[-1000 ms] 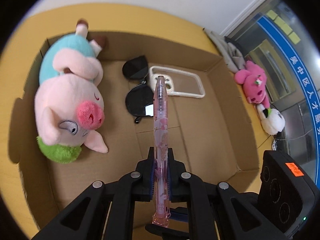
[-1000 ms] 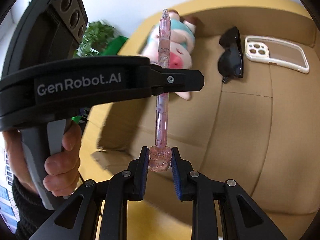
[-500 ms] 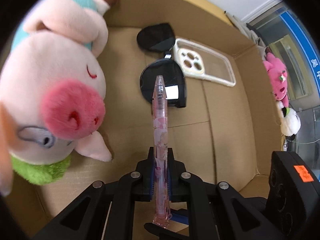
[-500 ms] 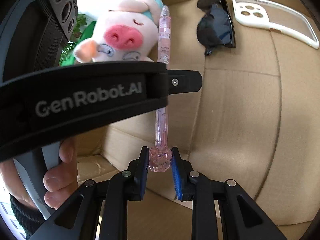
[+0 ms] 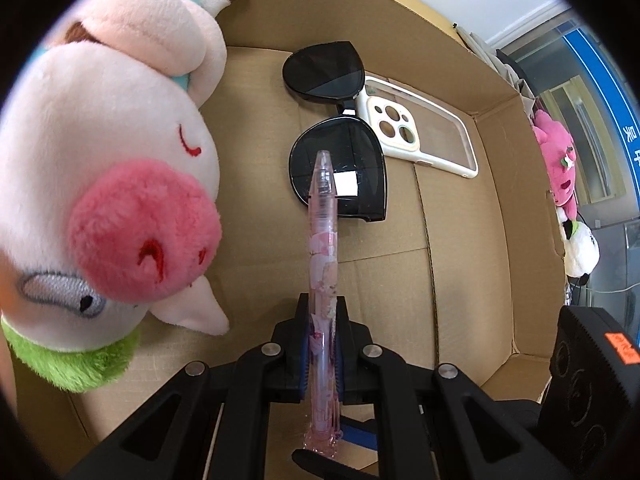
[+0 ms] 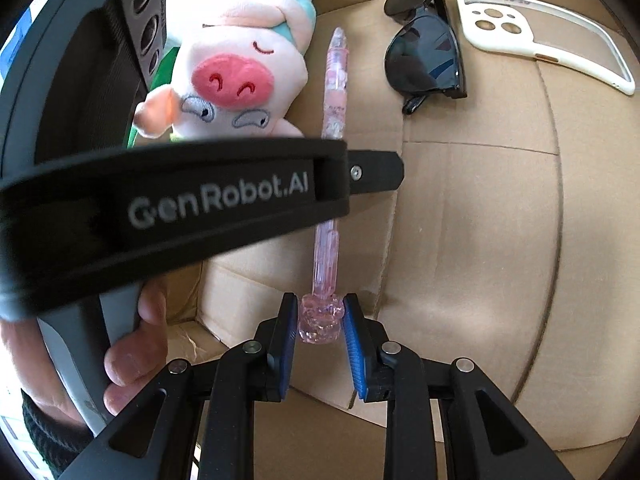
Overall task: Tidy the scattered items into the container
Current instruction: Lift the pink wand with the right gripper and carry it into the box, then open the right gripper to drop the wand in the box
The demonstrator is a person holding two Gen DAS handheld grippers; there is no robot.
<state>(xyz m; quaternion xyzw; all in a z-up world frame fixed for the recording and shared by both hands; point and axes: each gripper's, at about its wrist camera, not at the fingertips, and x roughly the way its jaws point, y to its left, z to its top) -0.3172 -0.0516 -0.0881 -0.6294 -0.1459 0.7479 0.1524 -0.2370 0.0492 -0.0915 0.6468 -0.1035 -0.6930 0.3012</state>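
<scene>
My left gripper (image 5: 323,332) is shut on a clear pink pen (image 5: 323,248) and holds it low inside the cardboard box (image 5: 452,240), tip toward the black sunglasses (image 5: 340,168). In the right wrist view the pen (image 6: 332,128) runs under the left gripper's body (image 6: 180,200), and its bear-shaped end cap (image 6: 320,314) sits between the pads of my right gripper (image 6: 320,320), which stand slightly apart from it. A pink pig plush (image 5: 100,184) lies at the box's left, also in the right wrist view (image 6: 240,80). A white phone case (image 5: 424,128) lies beyond the sunglasses.
The box walls (image 6: 592,240) surround the work area on all sides. Outside the box at the right lie a magenta plush (image 5: 560,168) and a white plush (image 5: 580,248). A hand (image 6: 132,344) grips the left gripper's handle.
Both grippers have moved down deeper into the box with the pen, so the plush and sunglasses look nearer. The right gripper's pads have parted slightly from the pen's end cap.
</scene>
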